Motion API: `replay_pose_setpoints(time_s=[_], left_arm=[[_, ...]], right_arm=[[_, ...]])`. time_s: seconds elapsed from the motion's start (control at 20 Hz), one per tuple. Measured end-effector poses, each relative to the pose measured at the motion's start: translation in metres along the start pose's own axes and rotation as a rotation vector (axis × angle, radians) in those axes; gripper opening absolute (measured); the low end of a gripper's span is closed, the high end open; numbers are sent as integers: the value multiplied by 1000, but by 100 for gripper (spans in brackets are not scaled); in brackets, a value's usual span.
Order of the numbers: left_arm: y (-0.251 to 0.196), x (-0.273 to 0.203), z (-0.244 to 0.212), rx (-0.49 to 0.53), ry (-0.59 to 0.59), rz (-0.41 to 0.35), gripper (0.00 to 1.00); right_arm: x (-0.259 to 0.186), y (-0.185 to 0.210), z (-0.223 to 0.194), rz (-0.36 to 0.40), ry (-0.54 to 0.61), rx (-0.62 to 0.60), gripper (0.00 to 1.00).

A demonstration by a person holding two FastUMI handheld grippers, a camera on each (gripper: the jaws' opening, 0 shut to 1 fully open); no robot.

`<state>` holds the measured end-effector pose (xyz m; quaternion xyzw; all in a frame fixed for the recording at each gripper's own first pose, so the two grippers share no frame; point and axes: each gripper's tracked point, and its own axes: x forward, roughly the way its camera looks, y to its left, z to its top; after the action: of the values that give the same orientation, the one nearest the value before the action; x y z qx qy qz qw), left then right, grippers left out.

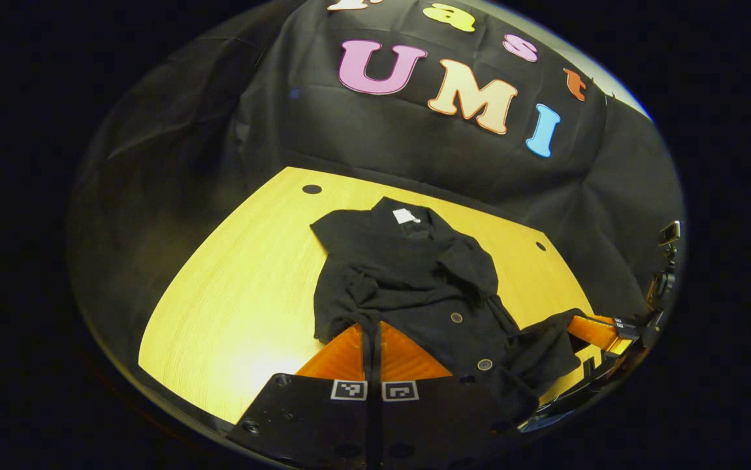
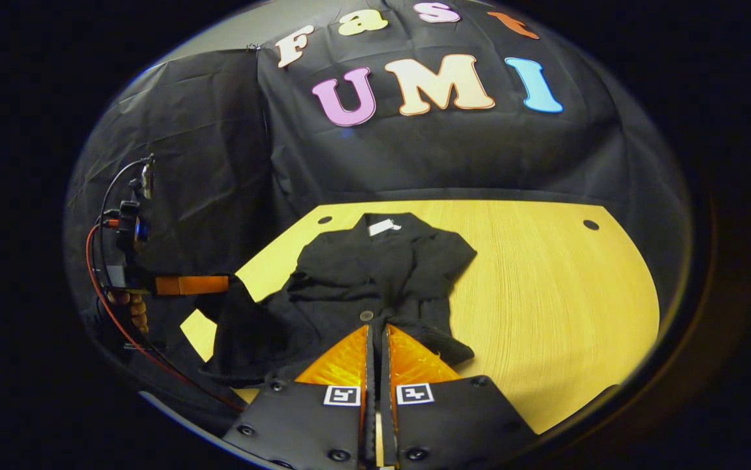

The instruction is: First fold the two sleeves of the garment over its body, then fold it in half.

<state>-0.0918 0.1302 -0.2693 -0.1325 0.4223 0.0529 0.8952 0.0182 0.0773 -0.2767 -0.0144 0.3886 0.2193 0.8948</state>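
A: Left gripper view: black garment (image 1: 408,287) lies on the counter (image 1: 245,287), collar and white tag (image 1: 405,216) toward the booth wall, sleeves folded over its body.

B: Left claw (image 1: 371,339)?

A: Pressed together, pinching the hem at the near edge, cloth between its fingers.

B: Right gripper view?

A: Right claw (image 2: 375,343) is pressed together too, pinching the hem below a button (image 2: 366,316). Left claw at far left holds a lifted corner of the hem.
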Motion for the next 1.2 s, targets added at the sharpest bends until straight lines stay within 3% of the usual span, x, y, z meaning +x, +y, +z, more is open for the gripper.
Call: replay_pose_setpoints(time_s=[0.4, 0.7, 1.0, 1.05, 1.2], left_arm=[[25, 38, 63, 71, -68, 10, 0], [25, 77, 108, 121, -106, -31, 0], [31, 113, 133, 117, -88, -60, 0], [34, 118, 136, 116, -83, -62, 0], [46, 139, 142, 126, -67, -43, 0]], right_arm=[[36, -5, 71, -26, -66, 21, 6], [73, -4, 113, -51, -89, 2, 6], [109, -13, 143, -90, -94, 11, 6], [115, -17, 147, -103, -92, 17, 10], [134, -36, 159, -147, -84, 57, 6]])
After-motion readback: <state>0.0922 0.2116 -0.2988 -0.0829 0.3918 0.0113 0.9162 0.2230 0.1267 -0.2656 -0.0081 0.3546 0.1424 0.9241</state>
